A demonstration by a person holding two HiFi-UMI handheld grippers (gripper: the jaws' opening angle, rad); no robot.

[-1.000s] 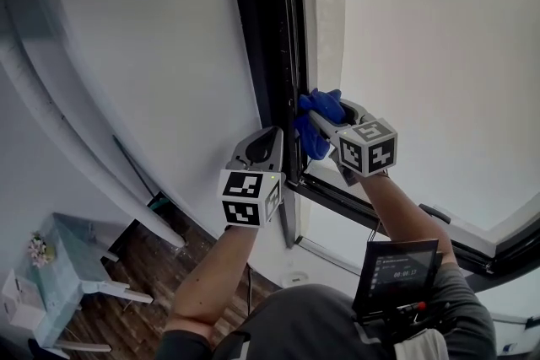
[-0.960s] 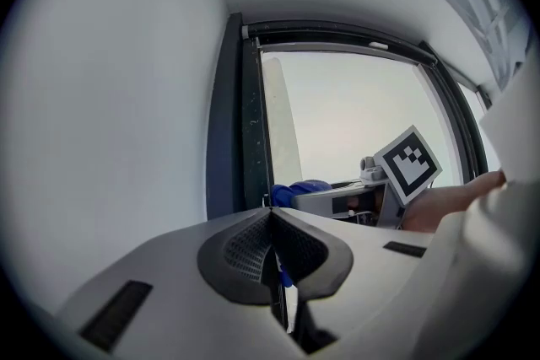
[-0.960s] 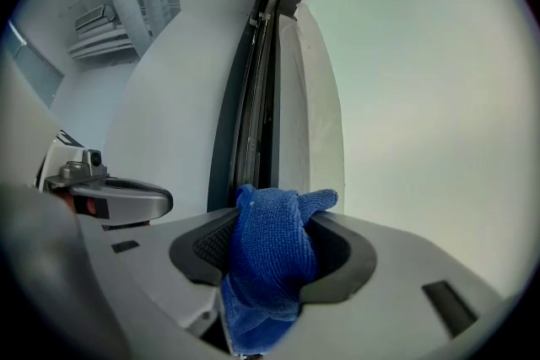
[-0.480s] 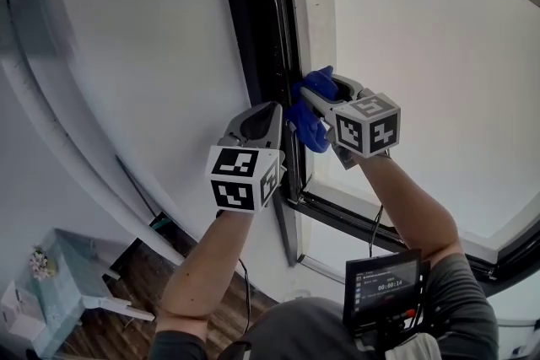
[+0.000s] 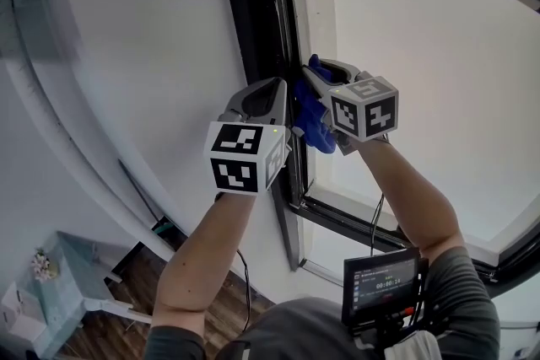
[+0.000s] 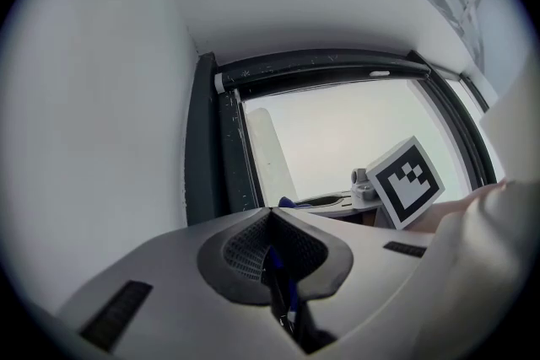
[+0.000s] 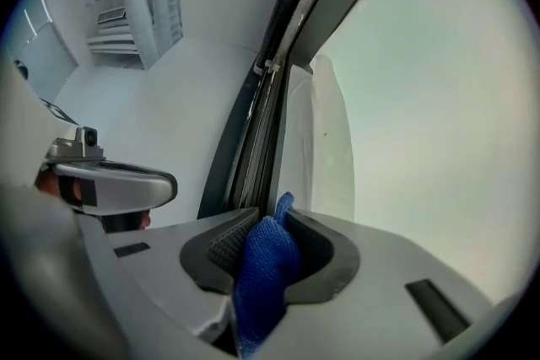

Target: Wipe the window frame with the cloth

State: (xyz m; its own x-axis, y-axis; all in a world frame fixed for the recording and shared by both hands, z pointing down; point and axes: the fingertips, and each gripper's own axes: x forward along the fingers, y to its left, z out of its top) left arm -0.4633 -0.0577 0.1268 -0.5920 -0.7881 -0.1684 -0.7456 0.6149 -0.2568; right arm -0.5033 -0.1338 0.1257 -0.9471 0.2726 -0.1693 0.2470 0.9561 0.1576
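Cloth [image 5: 316, 126], blue and bunched, sits in my right gripper [image 5: 314, 73], high on the window's left side. Right gripper view: both pads press on the wad [image 7: 263, 265], the jaws a narrow way apart around it after just closing in; a small blue tip pokes past the front of them and the rest trails back under the gripper body. Head view: the loose part hangs below the jaws, just beside the inner edge of the black window frame [image 5: 261, 38]; whether fabric meets metal I cannot tell. Gripper points along the frame's upright member, with pale glass [image 5: 439, 80] to its right. My left gripper [image 5: 278, 88] is close alongside, on the wall side of the same upright, its marker cube [image 5: 240, 160] facing the camera. Left gripper view: jaws [image 6: 272, 215] drawn together, a thin blue sliver showing in the seam between them; whether that is a fold of the cloth I cannot make out. White wall [image 5: 143, 55] is left of the frame. A small screen [image 5: 384, 282] is at my chest.
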